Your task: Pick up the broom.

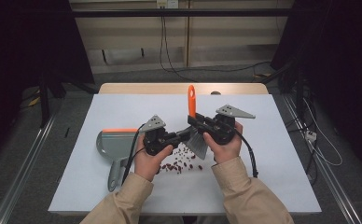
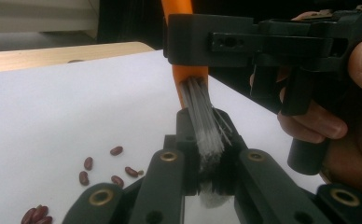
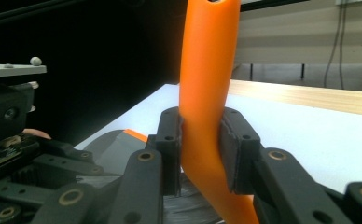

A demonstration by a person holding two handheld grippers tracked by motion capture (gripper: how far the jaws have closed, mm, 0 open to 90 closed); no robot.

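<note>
Orange brush handle point(image 3: 206, 93) stands clamped between the right gripper's point(image 1: 198, 122) jaws, upright over the white table point(image 1: 263, 154). Left gripper point(image 2: 212, 158) pinches the brush's bristles point(image 2: 207, 126). Red beans point(image 1: 181, 161) lie scattered below; a grey dustpan point(image 1: 111, 147) sits left.
</note>
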